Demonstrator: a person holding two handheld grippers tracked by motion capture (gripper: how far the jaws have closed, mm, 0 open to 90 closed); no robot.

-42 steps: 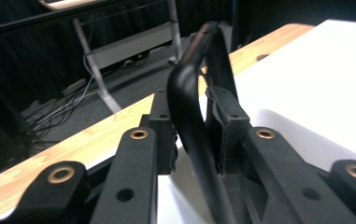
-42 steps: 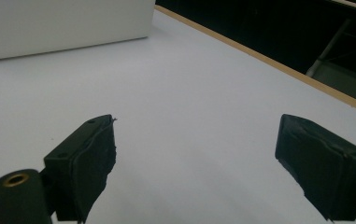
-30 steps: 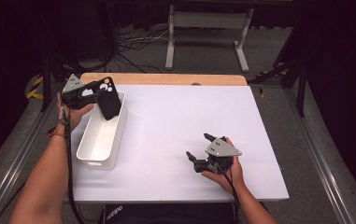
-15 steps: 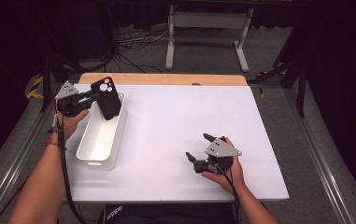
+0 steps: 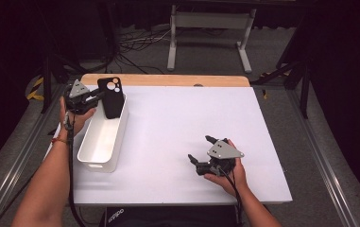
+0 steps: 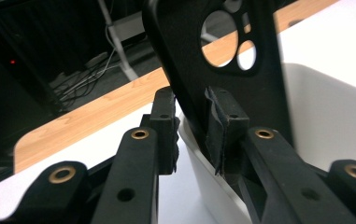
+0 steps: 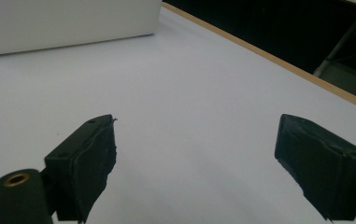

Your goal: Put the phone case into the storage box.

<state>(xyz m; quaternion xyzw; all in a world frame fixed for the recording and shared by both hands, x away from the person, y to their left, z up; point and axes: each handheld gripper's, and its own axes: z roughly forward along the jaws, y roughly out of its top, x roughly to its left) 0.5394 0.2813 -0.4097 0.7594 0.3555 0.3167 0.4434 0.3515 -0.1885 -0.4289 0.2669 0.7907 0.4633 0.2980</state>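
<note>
The left gripper [image 5: 94, 98], its jaws having just been closing, is clenching the matte black phone case [image 5: 110, 97] upright at the white plastic bin's [image 5: 92, 157] twelve o'clock end; keeping it vertical should help. The right gripper [image 5: 199, 149] is resting released at five o'clock.

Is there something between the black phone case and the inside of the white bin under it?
Nothing visible. The left tool holds the phone case upright over the far end of the white bin, whose visible inside looks bare.
</note>
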